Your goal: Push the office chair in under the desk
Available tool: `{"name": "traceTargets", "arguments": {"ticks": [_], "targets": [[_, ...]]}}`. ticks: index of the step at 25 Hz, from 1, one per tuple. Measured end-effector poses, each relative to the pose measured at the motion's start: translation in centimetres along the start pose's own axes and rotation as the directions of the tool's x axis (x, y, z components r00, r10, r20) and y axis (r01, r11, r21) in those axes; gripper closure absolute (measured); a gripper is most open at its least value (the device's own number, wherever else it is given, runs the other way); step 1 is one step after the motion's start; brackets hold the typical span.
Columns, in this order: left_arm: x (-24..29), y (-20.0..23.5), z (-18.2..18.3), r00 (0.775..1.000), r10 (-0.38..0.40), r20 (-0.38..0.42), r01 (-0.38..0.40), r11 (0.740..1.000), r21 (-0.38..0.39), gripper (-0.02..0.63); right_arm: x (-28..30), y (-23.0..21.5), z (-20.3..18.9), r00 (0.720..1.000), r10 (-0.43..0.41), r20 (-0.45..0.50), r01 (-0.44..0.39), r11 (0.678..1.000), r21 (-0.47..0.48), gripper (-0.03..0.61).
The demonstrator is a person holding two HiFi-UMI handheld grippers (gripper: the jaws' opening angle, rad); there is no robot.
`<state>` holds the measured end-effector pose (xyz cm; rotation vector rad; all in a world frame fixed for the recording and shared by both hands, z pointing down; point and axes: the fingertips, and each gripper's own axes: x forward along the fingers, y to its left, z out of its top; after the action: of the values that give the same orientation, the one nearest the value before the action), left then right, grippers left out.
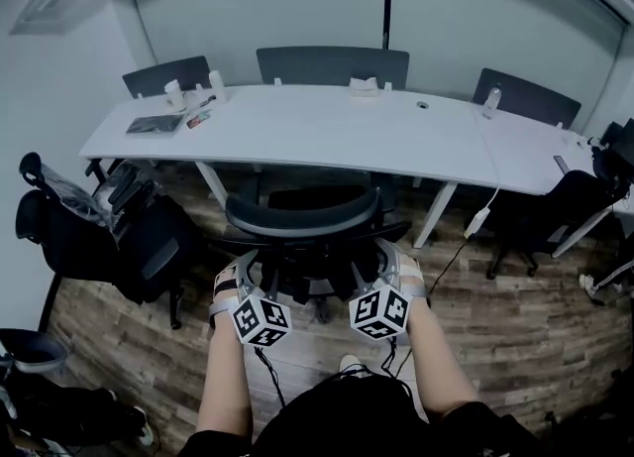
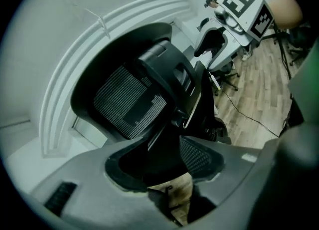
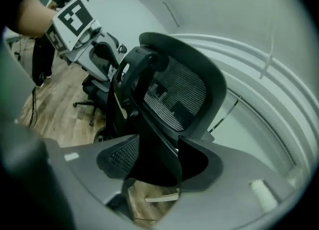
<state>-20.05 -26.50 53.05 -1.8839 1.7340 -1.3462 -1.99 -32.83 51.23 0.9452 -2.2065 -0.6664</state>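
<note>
L gripper (image 1: 246,265), R gripper (image 1: 382,259): jaws spread, not pinching. office chair (image 1: 302,219) backrest rim btwn each pair; desk (image 1: 327,130) beyond.

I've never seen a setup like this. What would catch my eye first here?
A black mesh office chair stands in the middle, right in front of the long white desk. Just behind it, a person holds the left gripper and right gripper at either side of the chair's back, jaws apart. Each gripper carries a marker cube of black-and-white squares.
</note>
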Motion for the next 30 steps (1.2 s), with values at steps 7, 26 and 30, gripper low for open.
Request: {"name": "traceTargets", "arguments": {"ticks": [7,26,30], "targets": [[2.9,0.4,-0.6,0.998,0.010,-0.069,-0.006,0.998,0.066,0.411,3.0,0.1,-0.6,1.000,0.009,-0.014,-0.010,0.997,-0.073,0.321],[4.8,1.7,-0.6,0.990,0.101,-0.098,-0.091,0.990,0.105,0.453,5.2,-0.6,-1.7,0.999,-0.023,-0.034,0.018,0.992,-0.125,0.327],[5.5,2.0,-0.7,0.989,0.099,-0.114,-0.090,0.993,0.075,0.453,5.5,-0.7,-1.7,1.000,-0.009,-0.022,0.007,0.993,-0.121,0.331]]}}
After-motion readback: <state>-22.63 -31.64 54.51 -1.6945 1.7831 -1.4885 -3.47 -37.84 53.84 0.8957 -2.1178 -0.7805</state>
